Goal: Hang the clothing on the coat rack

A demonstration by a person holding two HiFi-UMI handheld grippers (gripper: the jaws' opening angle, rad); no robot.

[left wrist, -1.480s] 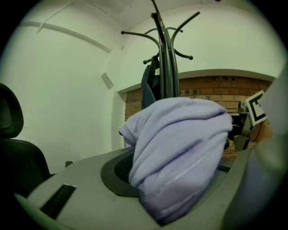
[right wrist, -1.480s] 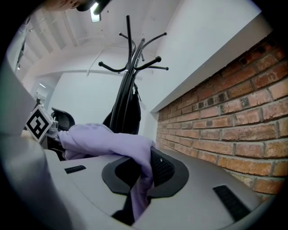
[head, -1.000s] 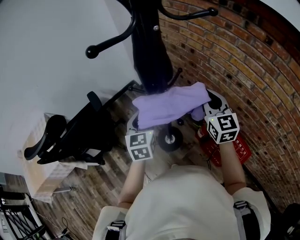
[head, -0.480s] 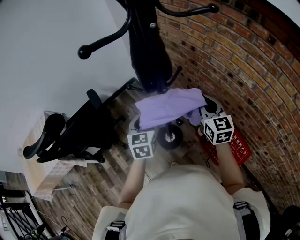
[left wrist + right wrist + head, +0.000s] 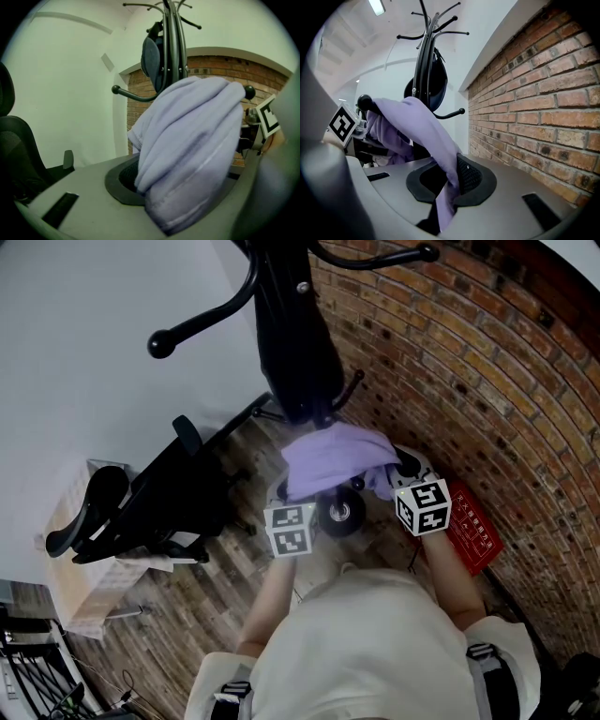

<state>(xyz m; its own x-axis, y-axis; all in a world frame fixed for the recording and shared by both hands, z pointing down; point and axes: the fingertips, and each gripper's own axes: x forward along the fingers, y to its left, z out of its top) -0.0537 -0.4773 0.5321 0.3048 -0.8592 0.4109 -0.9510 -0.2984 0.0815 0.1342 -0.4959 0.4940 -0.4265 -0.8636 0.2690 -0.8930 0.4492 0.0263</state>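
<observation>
A lilac garment (image 5: 333, 457) hangs bunched between my two grippers, just in front of the black coat rack (image 5: 295, 334). My left gripper (image 5: 286, 495) is shut on the cloth's left end; in the left gripper view the folds (image 5: 192, 150) fill the jaws (image 5: 145, 187). At the cloth's right end my right gripper (image 5: 398, 472) is shut on an edge, and a strip of the garment (image 5: 412, 122) runs down between its pads (image 5: 449, 185). The rack's pole (image 5: 171, 42) carries a dark item and curved hooks (image 5: 450, 114) above the cloth.
A brick wall (image 5: 487, 381) stands close on the right, a white wall on the left. A black office chair (image 5: 150, 502) and a cardboard box (image 5: 84, 596) are at the left. A red item (image 5: 473, 535) and a round black base (image 5: 339, 512) lie on the wooden floor.
Both grippers have sunk with the garment and drawn closer together. The cloth looks smaller and more bunched, lower against the rack's pole.
</observation>
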